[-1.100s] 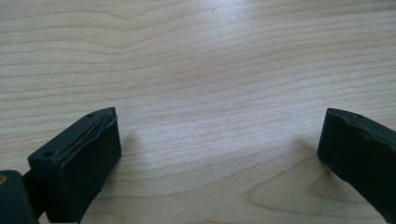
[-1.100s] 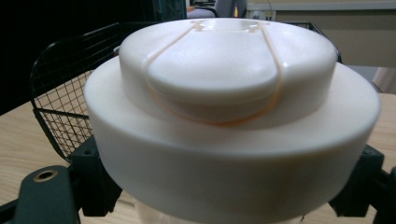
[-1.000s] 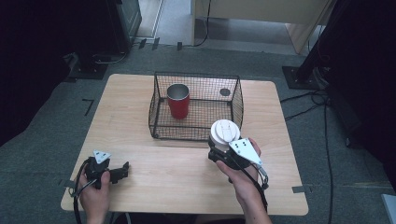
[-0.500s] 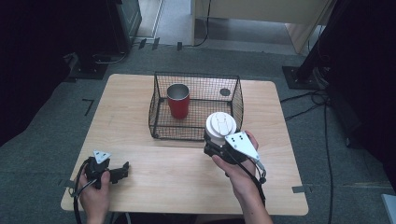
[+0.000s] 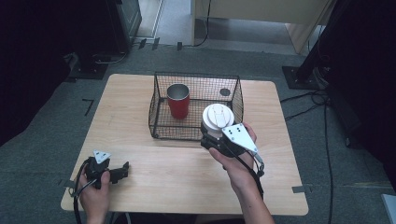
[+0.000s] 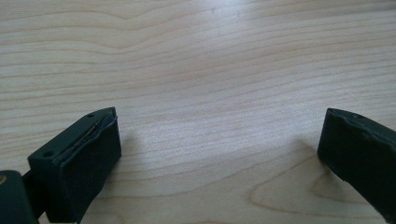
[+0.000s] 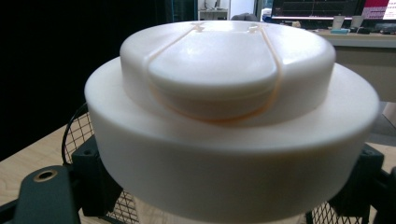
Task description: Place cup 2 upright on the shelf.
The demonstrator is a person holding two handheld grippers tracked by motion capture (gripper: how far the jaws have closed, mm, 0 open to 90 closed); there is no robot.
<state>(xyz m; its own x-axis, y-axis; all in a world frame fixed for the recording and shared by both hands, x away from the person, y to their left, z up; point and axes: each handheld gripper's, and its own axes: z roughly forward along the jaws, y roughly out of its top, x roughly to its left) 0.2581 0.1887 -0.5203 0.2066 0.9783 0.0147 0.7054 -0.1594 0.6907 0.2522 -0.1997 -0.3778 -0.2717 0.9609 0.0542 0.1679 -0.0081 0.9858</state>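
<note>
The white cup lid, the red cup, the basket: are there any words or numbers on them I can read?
No readable text anywhere.
White plastic lid of the container in the right gripper: raised shapes, no letters.
Red metal cup, black wire basket: plain.
Lit screens far behind: too blurred to read.

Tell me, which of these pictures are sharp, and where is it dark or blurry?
High view: the table is evenly lit, its surroundings nearly black. Left gripper view: wood grain crisp, the fingers soft-edged with faint shadows. Right gripper view: the white lid looms large, its near rim slightly soft; the background is dark and blurred.
</note>
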